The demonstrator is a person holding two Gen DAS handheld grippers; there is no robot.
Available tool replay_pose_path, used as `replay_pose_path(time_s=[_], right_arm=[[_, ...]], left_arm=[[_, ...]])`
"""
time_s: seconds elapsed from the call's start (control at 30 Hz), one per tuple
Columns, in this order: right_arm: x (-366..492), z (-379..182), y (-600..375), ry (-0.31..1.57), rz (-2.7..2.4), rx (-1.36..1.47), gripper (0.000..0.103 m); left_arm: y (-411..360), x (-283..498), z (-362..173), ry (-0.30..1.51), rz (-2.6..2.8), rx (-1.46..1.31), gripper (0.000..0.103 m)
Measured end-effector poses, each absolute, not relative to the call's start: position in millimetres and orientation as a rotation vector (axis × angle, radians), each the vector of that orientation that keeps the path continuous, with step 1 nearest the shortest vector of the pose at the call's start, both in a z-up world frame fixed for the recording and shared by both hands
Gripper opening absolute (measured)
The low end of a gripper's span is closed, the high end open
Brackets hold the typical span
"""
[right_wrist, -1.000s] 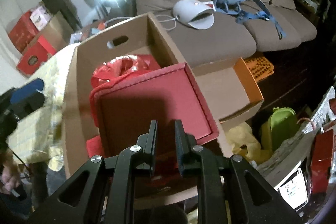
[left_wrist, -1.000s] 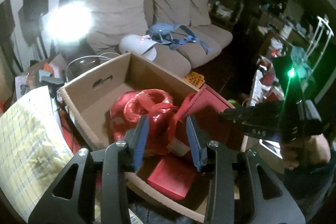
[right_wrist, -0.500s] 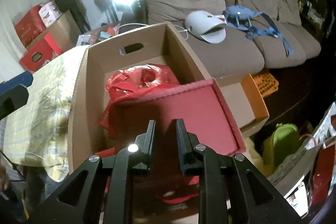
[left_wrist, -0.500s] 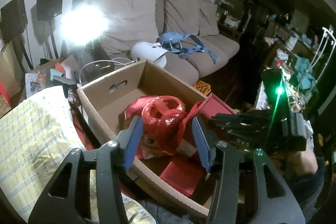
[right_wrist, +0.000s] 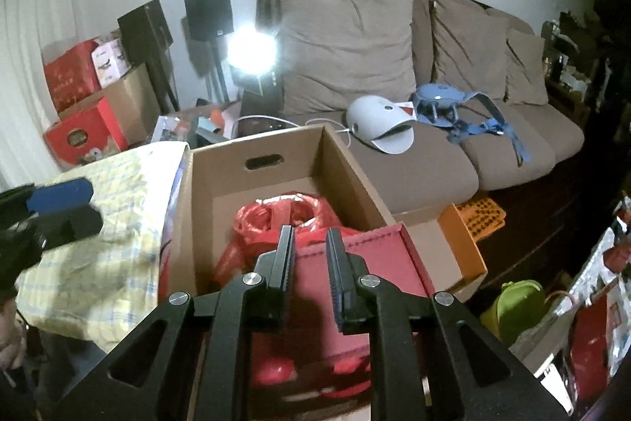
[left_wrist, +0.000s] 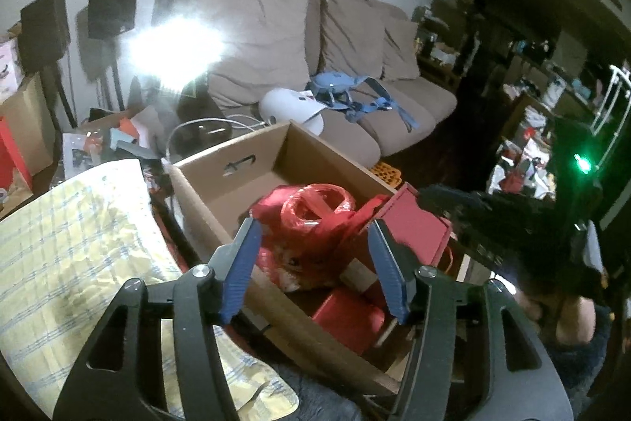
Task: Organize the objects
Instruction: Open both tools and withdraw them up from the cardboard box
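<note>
Left claw just opened, empty, above bag. Right claw narrow, grip on red lid unclear; seat lid squarely in box.

The left black skeletal tool has blue ribbed pads and silver screws; the right black tool has black ribbed pads and silver screws.
</note>
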State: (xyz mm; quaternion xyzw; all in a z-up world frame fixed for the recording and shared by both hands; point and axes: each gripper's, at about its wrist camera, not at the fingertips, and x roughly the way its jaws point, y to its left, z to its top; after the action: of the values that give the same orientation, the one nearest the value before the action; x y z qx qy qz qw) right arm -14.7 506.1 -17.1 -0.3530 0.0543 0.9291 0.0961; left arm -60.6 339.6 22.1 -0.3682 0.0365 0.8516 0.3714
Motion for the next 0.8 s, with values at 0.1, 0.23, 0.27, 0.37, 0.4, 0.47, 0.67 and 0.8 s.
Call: replay_pose_path(time_s=[0.1, 0.23, 0.27, 0.37, 0.4, 0.47, 0.67, 0.8], right_arm=[[-0.8, -12.6, 496.2, 0.169, 2.748, -1.031, 0.015], [18.0, -2.2, 488.1, 0.211, 2.738, -0.992, 0.015], [24.0, 0.7, 486.1, 0.219, 2.736, -0.979, 0.015], [40.9, 7.7, 478.4, 0.211, 2.721, -0.931, 0.018], [46.5, 8.6, 476.5, 0.224, 2.719, -0.925, 0.02], [61.4, 7.6, 473.6, 0.271, 2.715, -0.914, 0.025], [86.4, -3.6, 489.6, 0.328, 2.677, -0.949, 0.033], [98.1, 11.4, 495.3, 0.351, 2.659, -0.916, 0.047]], left_arm=[[333.8, -58.3, 21.8, 0.097, 2.219, -0.946, 0.054], [328.3, -49.5, 12.8, 0.106, 2.227, -1.005, 0.054], [326.5, -46.7, 11.1, 0.106, 2.221, -1.018, 0.054], [322.5, -38.7, 9.7, 0.129, 2.236, -1.057, 0.065], [320.9, -35.9, 10.8, 0.127, 2.249, -1.062, 0.084], [317.1, -29.1, 14.1, 0.091, 2.238, -1.043, 0.095], [312.7, -17.9, 25.0, 0.093, 2.248, -1.064, 0.095], [310.4, -12.2, 36.4, 0.128, 2.322, -1.039, 0.1]])
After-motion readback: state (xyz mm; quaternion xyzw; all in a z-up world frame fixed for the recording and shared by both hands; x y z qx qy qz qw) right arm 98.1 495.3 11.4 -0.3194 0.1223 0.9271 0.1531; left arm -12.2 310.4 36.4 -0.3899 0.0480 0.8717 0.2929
